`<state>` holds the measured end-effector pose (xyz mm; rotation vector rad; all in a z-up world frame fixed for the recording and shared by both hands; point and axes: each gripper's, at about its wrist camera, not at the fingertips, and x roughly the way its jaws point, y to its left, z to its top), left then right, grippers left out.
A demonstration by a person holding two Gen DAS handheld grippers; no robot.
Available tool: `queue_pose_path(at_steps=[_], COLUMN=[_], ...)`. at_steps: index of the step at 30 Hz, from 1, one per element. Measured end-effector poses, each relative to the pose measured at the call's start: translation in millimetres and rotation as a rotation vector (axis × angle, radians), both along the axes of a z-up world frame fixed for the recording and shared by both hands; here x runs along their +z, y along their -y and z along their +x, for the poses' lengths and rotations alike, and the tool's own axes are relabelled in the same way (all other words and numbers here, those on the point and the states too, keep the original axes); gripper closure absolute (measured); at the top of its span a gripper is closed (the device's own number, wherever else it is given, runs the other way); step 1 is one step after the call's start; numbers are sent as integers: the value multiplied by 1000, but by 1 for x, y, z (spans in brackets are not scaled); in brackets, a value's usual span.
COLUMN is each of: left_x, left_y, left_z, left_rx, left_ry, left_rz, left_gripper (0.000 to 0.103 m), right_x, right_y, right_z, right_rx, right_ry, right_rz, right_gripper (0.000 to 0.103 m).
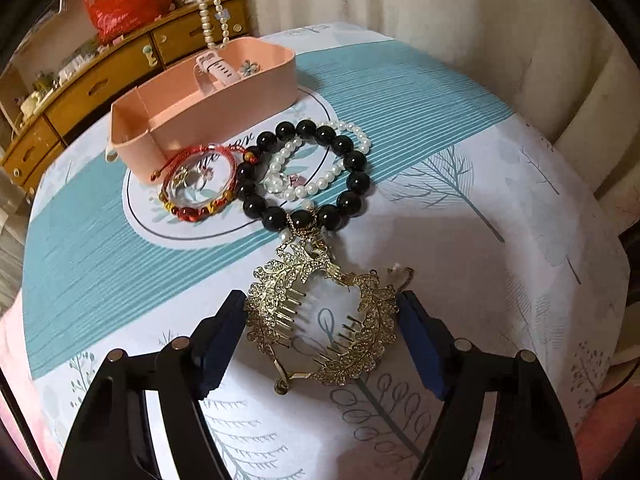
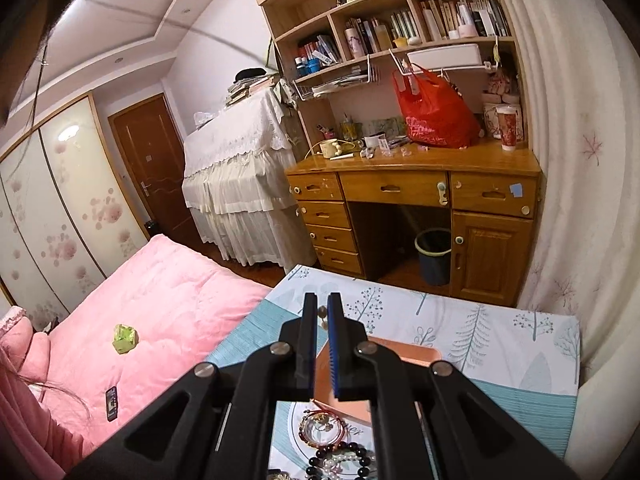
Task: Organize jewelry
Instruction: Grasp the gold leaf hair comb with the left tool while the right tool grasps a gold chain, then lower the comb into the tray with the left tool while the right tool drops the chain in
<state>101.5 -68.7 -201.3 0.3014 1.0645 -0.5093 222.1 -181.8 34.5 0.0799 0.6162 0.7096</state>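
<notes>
A gold leaf-shaped hair comb [image 1: 320, 320] lies on the table between the open fingers of my left gripper [image 1: 322, 320], which stand on either side of it. Beyond it lie a black bead bracelet [image 1: 352, 160], a white pearl bracelet [image 1: 320, 184] and a red cord bracelet [image 1: 196, 184]. A pink organizer box [image 1: 224, 112] stands behind them with a pale pink piece inside. A pearl necklace [image 1: 210, 8] hangs above the box. My right gripper [image 2: 322, 312] is raised above the box [image 2: 400, 354], jaws nearly together on something small, likely the necklace, hidden below.
The table has a teal and white tree-print cloth [image 1: 480, 208]. A wooden desk [image 2: 412, 184] with drawers, a red bag [image 2: 432, 116] and shelves stands behind. A pink bed [image 2: 160, 320] is at the left, a curtain at the right.
</notes>
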Motion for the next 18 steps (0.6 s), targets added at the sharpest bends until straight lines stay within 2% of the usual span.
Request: queue_pose_path(at_steps=[3,8,18], left_x=[6,37,140], left_y=[-7,-13,-25], left_z=[1,7,45], left_rx=[24,23,5], left_ry=[-7,14,214], left_rz=[-11,-16,-103], left_gripper=[29,29,29], right_x=[-4,-6,-6], right_y=[2,1,2], right_z=[5,12,28], right_rx=[6,16,-2], right_ry=[-14,-14,-1], right_rz=[16,16,8], right_gripper=[98,98,98])
